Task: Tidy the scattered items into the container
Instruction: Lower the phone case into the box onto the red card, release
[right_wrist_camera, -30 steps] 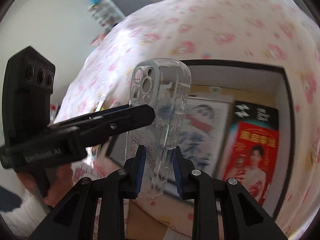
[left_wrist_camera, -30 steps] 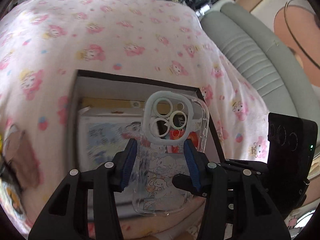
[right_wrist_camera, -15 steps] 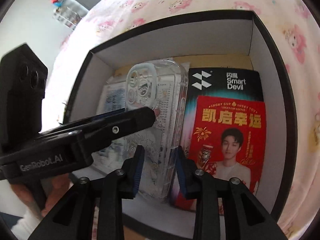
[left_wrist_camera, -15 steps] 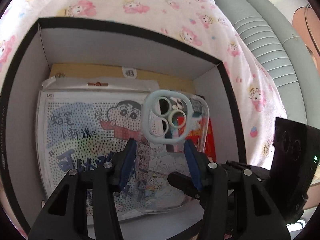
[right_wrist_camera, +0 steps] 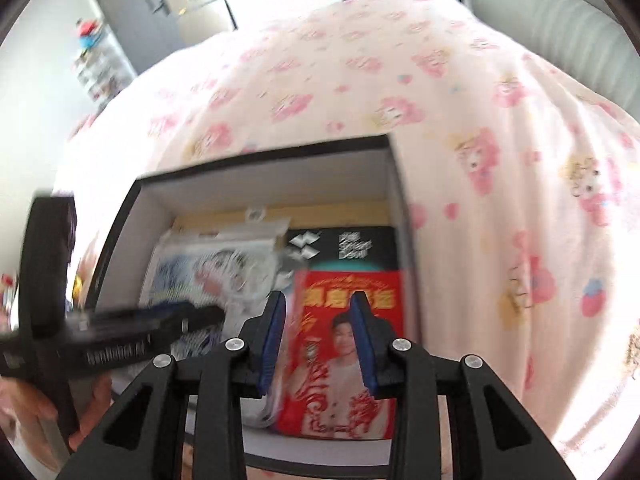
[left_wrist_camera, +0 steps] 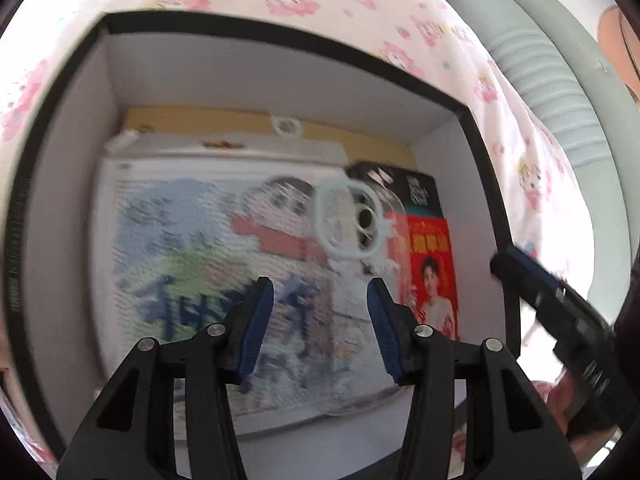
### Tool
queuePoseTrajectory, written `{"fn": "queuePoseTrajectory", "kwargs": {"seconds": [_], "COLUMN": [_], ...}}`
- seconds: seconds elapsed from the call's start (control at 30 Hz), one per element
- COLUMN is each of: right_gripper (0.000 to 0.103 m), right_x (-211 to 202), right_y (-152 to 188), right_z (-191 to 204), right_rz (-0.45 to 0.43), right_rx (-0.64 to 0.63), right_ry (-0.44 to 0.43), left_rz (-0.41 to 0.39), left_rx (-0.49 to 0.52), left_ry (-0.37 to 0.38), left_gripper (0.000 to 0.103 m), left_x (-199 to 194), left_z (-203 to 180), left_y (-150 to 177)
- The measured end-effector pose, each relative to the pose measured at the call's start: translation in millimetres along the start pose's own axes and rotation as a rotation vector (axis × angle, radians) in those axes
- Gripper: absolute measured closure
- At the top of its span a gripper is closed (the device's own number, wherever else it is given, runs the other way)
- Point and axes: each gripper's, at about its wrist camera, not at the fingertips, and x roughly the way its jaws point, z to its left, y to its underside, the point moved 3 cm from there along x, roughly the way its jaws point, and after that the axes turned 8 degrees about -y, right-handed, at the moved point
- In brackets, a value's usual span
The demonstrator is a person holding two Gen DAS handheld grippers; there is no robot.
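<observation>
A clear phone case [left_wrist_camera: 352, 248] with a pale ring around its camera cut-out lies inside the black box [left_wrist_camera: 280, 36], on the cartoon sheet [left_wrist_camera: 200, 248] and beside the red packet [left_wrist_camera: 430, 272]. My left gripper [left_wrist_camera: 316, 332] is open and empty just above it. My right gripper [right_wrist_camera: 318, 340] is open and empty over the red packet [right_wrist_camera: 344, 360] in the box [right_wrist_camera: 264, 156]. The case [right_wrist_camera: 240, 280] is a blurred clear shape in the right wrist view. Both views are motion-blurred.
The box sits on a bed with a pink cartoon-print sheet [right_wrist_camera: 460, 120]. A grey padded headboard [left_wrist_camera: 560, 92] runs along the right. A black card [right_wrist_camera: 344, 248] lies under the red packet. The left gripper's body [right_wrist_camera: 120, 336] crosses the box's left side.
Both grippers have opened and let go of the phone case, which now lies in the box. Both grippers have pulled back a little from it.
</observation>
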Motion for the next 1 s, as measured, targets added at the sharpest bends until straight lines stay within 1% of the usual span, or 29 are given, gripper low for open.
{"fn": "queuePoseTrajectory", "kwargs": {"seconds": [0.07,0.13,0.2,0.27,0.33,0.4,0.43,0.57,0.63,0.67,0.7,0.73,0.8,0.83,0.93,1.0], "right_gripper": [0.073,0.073,0.073,0.073,0.073,0.073,0.073,0.073,0.073,0.073,0.073,0.073,0.073,0.073,0.073,0.073], "right_x": [0.8,7.0,8.2,-0.7,-6.5,-7.6,-7.1,-11.6,-13.2,-13.4,-13.9,-13.3,-12.3,-13.1,-17.9,-16.2], "right_y": [-6.2,-9.6,-9.9,-9.3,-7.0,-6.1,-5.5,-8.1,-9.7,-9.8,-10.0,-10.1,-11.1,-11.7,-13.7,-11.9], "right_z": [-10.4,-13.8,-16.9,-20.9,-22.3,-21.9,-21.8,-23.0,-28.6,-30.9,-32.6,-33.0,-32.2,-31.2,-24.6,-15.9], "right_rz": [-0.004,0.003,0.014,0.013,0.005,-0.004,-0.009,-0.035,-0.044,-0.041,-0.041,-0.038,-0.034,-0.036,-0.050,-0.042], "right_rx": [0.029,0.045,0.054,0.056,0.054,0.046,0.045,0.030,0.055,0.063,0.070,0.068,0.059,0.058,0.042,0.015], "right_ry": [-0.015,-0.011,-0.015,-0.037,-0.041,-0.038,-0.029,0.026,0.016,0.012,0.003,-0.002,-0.005,-0.010,-0.037,-0.045], "left_rz": [0.016,0.032,0.052,0.078,0.059,0.040,0.041,0.091,0.092,0.094,0.085,0.070,0.044,0.034,-0.030,-0.055], "left_rx": [0.014,0.031,0.070,0.103,0.107,0.083,0.074,0.069,0.102,0.120,0.129,0.134,0.095,0.078,0.036,0.044], "left_ry": [-0.004,0.009,0.061,0.108,0.103,0.058,0.052,0.105,0.107,0.102,0.091,0.086,0.117,0.112,0.046,0.014], "left_gripper": [0.054,0.054,0.054,0.054,0.054,0.054,0.057,0.058,0.057,0.053,0.051,0.051,0.053,0.056,0.057,0.057], "left_x": [5.5,7.3,6.9,7.3,5.1,5.4,7.2,13.9,16.4,17.5,17.0,15.5,8.5,4.4,-11.9,-21.5], "left_z": [-7.2,-18.4,-34.6,-48.2,-50.3,-45.3,-44.1,-47.3,-54.8,-60.5,-62.8,-63.1,-51.3,-39.9,-12.0,2.3], "left_y": [1.8,3.2,5.2,7.8,9.1,7.5,6.2,9.4,12.4,14.4,15.3,15.3,15.8,17.4,16.8,17.5]}}
